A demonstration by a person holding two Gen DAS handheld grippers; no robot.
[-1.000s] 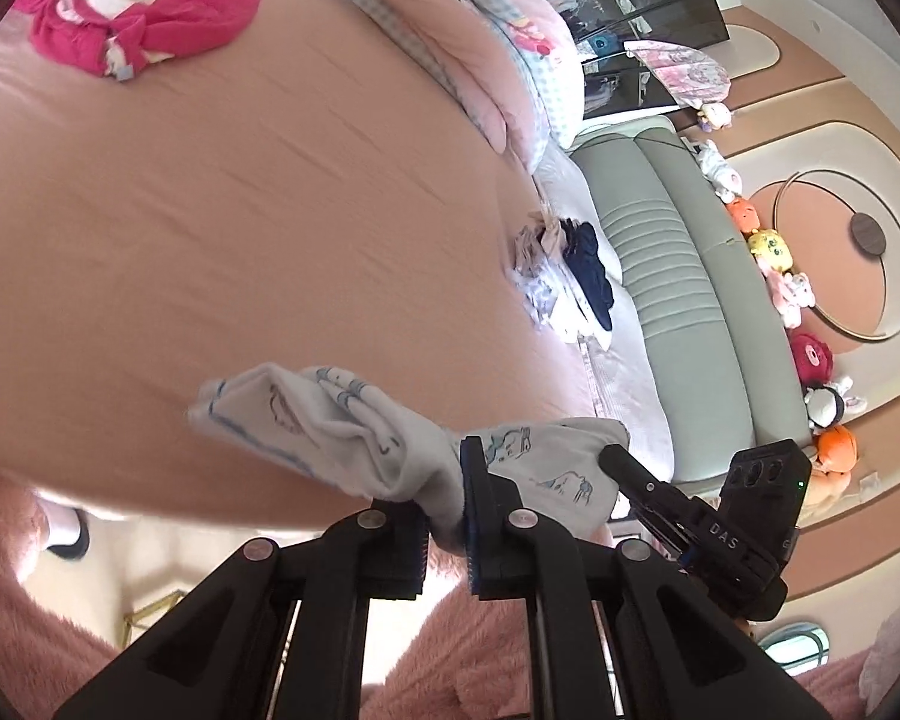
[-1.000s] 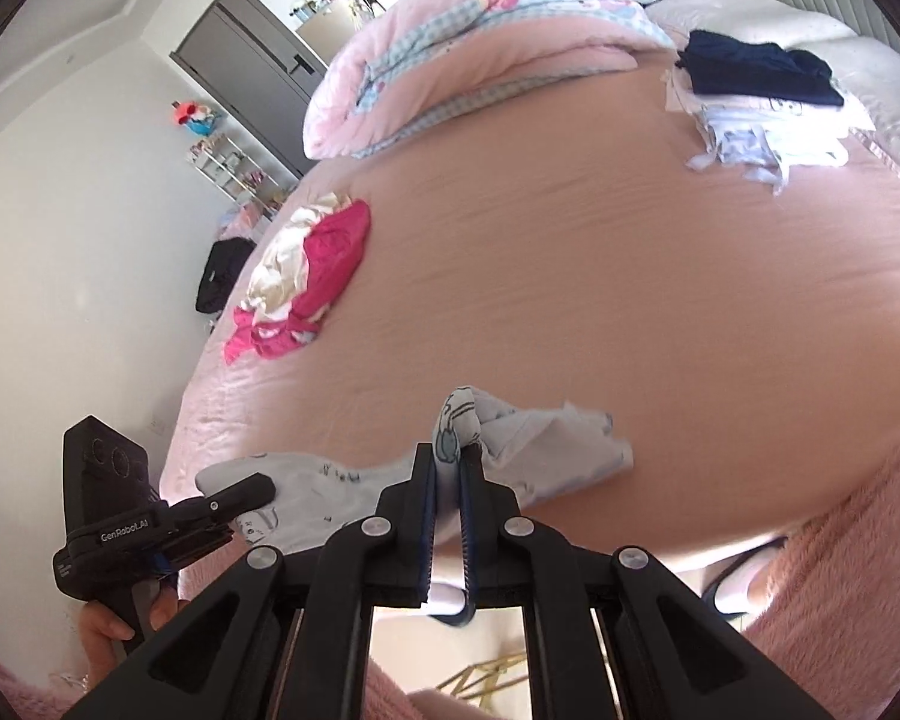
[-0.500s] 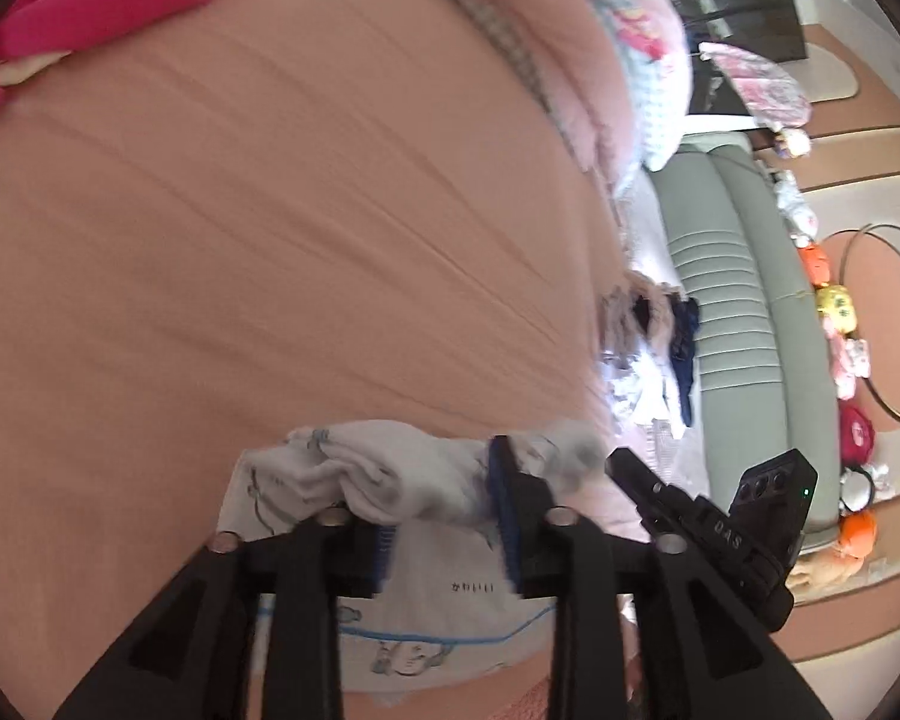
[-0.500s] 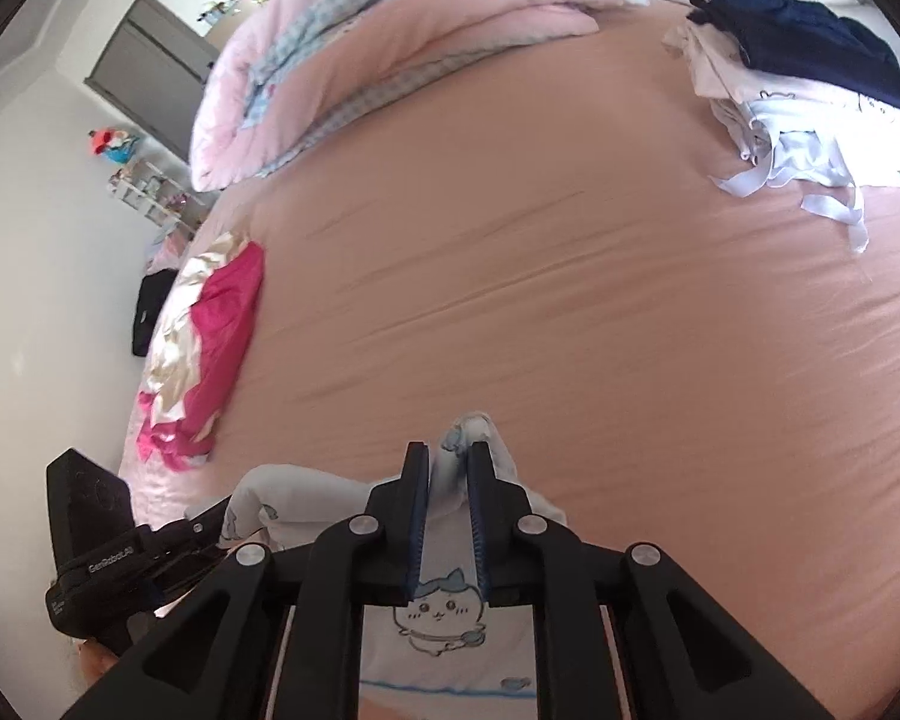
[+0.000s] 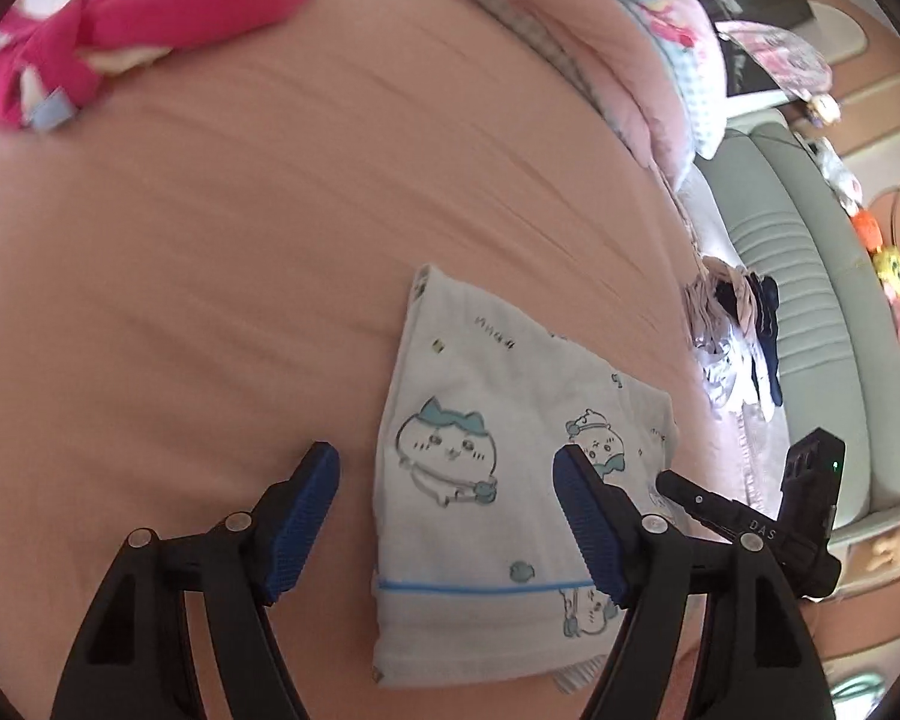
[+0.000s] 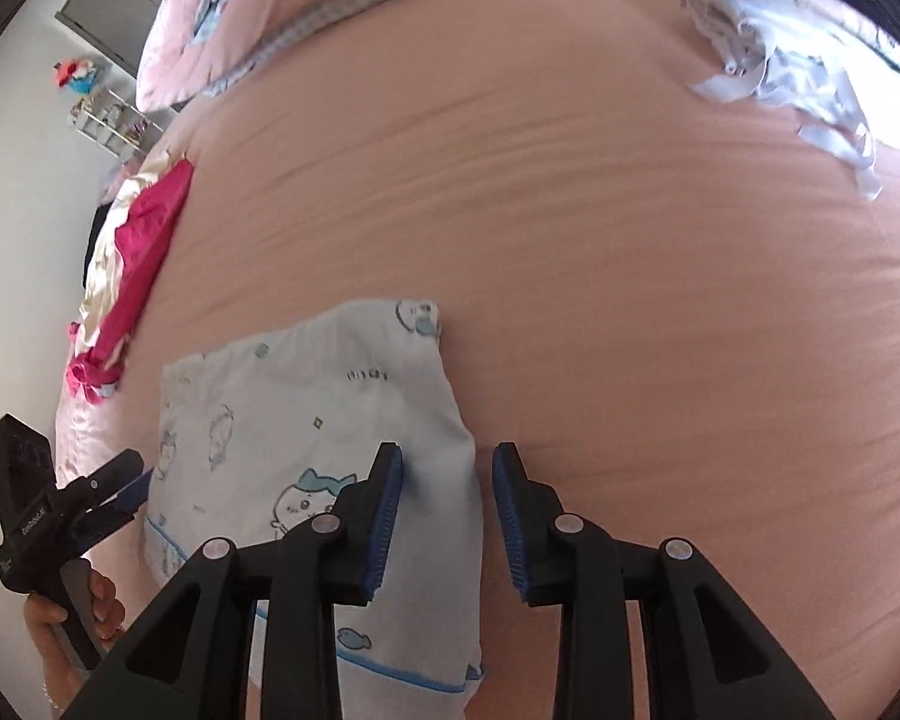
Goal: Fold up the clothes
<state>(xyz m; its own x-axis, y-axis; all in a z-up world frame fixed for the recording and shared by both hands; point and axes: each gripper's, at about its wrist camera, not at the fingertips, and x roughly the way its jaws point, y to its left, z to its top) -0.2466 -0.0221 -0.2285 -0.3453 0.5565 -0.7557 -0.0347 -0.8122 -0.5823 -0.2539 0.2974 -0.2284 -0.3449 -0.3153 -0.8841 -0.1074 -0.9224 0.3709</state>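
White cartoon-print folded garment (image 5: 510, 468) is lying flat on the pink-sheeted bed (image 5: 210, 252) near its front edge. Left hand-held gripper (image 5: 447, 516) and right hand-held gripper (image 6: 447, 516) are both opening (pads gripping nothing), straddling the garment's side edges.
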